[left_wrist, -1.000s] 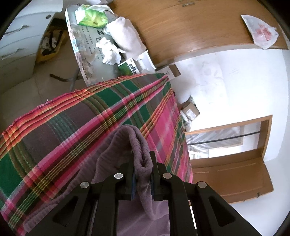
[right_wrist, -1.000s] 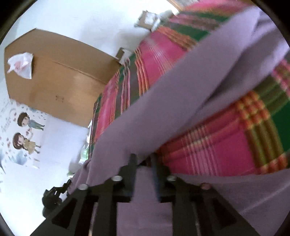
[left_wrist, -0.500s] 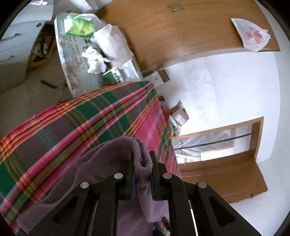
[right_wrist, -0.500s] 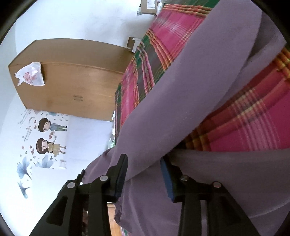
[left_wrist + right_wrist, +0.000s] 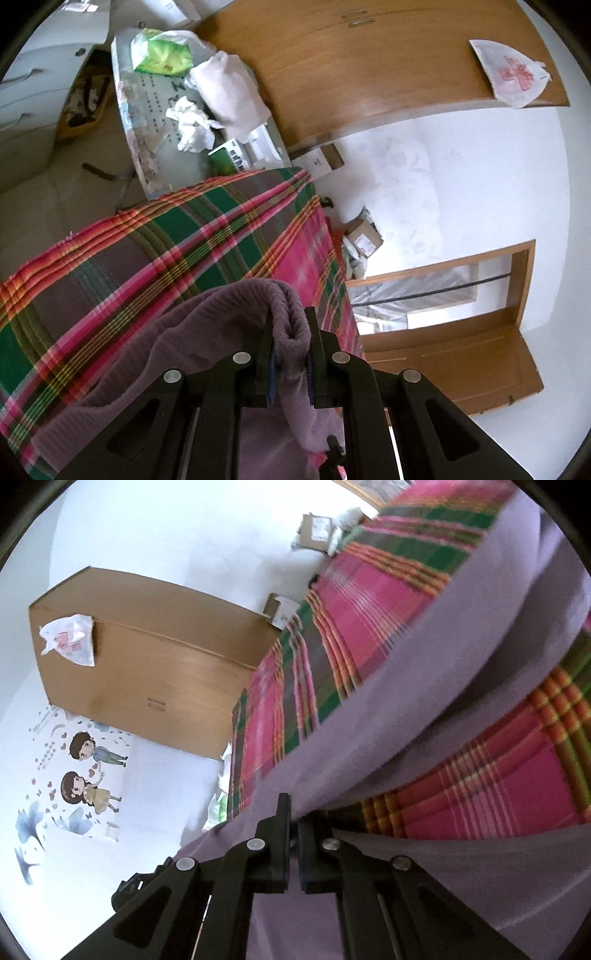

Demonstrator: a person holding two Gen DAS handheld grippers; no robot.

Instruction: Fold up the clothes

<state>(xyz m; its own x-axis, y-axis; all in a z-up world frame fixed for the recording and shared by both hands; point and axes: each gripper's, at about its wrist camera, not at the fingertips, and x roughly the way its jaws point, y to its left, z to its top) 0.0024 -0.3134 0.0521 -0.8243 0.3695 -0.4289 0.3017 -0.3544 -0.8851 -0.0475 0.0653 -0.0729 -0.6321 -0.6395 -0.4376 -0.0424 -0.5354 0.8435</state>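
Both jaws pinch fuzzy mauve garment (image 5: 229, 321) — plaid blanket (image 5: 122, 266) beneath.

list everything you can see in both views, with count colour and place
garment: 1, purple, on the plaid cloth, lifted at two edges
plaid cloth: 1, pink, green and orange, covering the bed
wardrobe: 1, brown wood, against the far wall
plastic bag: 1, white with red print, hanging on the wardrobe
side table: 1, grey, cluttered, beyond the bed
green bag: 1, on the side table
wall stickers: 2 cartoon figures, white wall
left gripper: black, jaws shut on garment
right gripper: black, jaws just closed on garment edge
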